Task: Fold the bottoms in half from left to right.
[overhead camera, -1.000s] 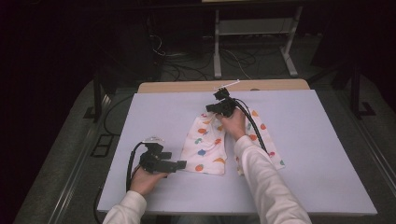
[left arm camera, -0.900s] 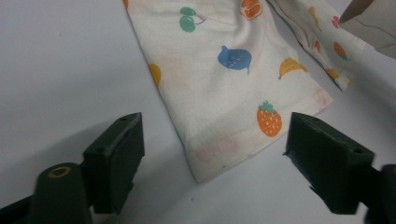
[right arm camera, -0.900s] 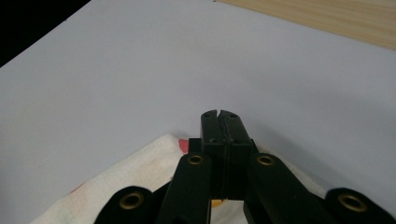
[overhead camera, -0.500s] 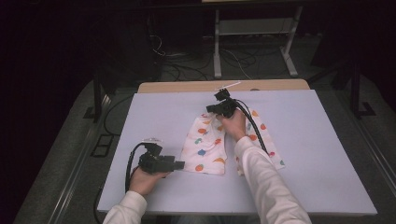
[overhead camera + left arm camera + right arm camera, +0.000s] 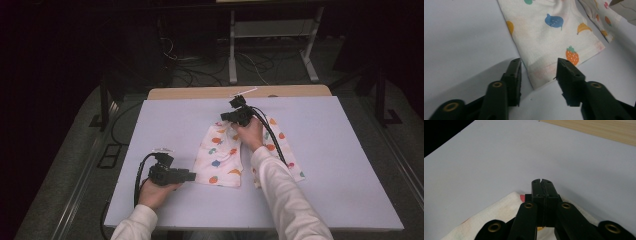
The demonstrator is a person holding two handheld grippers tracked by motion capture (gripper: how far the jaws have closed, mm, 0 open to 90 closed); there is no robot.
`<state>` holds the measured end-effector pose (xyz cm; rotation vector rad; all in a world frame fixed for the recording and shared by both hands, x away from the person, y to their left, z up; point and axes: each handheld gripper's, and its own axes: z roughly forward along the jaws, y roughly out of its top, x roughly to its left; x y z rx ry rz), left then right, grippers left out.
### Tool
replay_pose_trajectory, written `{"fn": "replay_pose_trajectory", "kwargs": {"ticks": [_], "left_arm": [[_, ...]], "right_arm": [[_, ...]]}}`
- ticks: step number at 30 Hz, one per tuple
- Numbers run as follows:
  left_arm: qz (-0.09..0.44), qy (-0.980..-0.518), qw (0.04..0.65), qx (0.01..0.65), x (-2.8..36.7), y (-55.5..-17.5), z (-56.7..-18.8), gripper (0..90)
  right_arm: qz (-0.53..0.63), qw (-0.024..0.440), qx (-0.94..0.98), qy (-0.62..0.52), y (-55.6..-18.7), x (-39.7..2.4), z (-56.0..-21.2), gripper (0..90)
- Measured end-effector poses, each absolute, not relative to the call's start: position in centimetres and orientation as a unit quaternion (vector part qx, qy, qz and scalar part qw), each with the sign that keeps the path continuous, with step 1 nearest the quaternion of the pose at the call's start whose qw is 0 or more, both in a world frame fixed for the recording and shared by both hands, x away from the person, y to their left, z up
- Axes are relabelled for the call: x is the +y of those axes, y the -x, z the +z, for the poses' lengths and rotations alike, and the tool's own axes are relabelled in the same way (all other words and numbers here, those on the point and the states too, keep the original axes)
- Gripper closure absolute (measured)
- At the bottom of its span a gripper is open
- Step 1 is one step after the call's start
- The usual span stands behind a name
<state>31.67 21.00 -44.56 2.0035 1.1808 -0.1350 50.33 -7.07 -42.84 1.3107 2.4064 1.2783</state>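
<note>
A white cloth [image 5: 227, 152] printed with coloured fruit lies near the middle of the pale sheet [image 5: 325, 165] that covers the table, spread out in two flat parts, one to the left and one running off to the right and nearer. At its far edge the right gripper [image 5: 226, 118] has its jaws pressed together on the top of the cloth; in the right gripper view the black jaws meet tip to tip over a fold of the cloth [image 5: 499, 213], with bare sheet [image 5: 499, 162] beyond. The right hand [image 5: 250, 134] rests on the cloth just behind the gripper. At the near left corner of the cloth sits the left gripper [image 5: 192, 176], low over the sheet. Its jaws have just been closing and stand partly apart, one on each side of the hemmed corner [image 5: 541, 72], not yet pressing on it. A strip of wooden tabletop [image 5: 200, 93] shows past the far edge of the sheet.
</note>
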Motion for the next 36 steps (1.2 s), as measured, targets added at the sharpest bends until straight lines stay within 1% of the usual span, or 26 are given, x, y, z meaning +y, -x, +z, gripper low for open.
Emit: {"fn": "replay_pose_trajectory", "kwargs": {"ticks": [1,7,10,14,18,25,31,34,36], "left_arm": [[-0.057,-0.788,0.397,0.467,21.0,-31.7,-44.6,62.6],[-0.07,-0.786,0.394,0.471,20.9,-32.1,-44.9,73.3],[-0.071,-0.786,0.391,0.474,20.9,-32.2,-44.9,77.7],[-0.069,-0.792,0.386,0.468,20.9,-32.3,-45.0,86.8],[-0.062,-0.796,0.383,0.464,20.7,-32.3,-44.8,88.7],[-0.048,-0.806,0.389,0.444,20.4,-31.8,-43.8,89.2],[-0.048,-0.816,0.393,0.422,19.5,-31.5,-42.9,89.2],[-0.067,-0.809,0.418,0.408,18.9,-31.3,-42.3,89.2],[-0.065,-0.815,0.419,0.395,18.3,-31.2,-41.6,89.2]], "right_arm": [[0.422,0.059,0.794,-0.432,-50.3,-7.1,-42.8,88.5],[0.424,0.06,0.794,-0.432,-50.3,-7.2,-42.7,88.5],[0.423,0.059,0.795,-0.431,-50.3,-7.1,-42.7,88.5],[0.424,0.058,0.794,-0.431,-50.3,-7.2,-42.8,88.5],[0.426,0.058,0.793,-0.432,-50.4,-7.2,-42.8,88.5],[0.434,0.056,0.785,-0.438,-50.8,-7.7,-42.8,88.5],[0.444,0.049,0.778,-0.443,-51.0,-8.4,-42.8,88.5],[0.447,0.049,0.776,-0.442,-51.0,-8.7,-42.6,88.5],[0.452,0.047,0.773,-0.443,-51.1,-8.8,-42.4,88.5]]}}
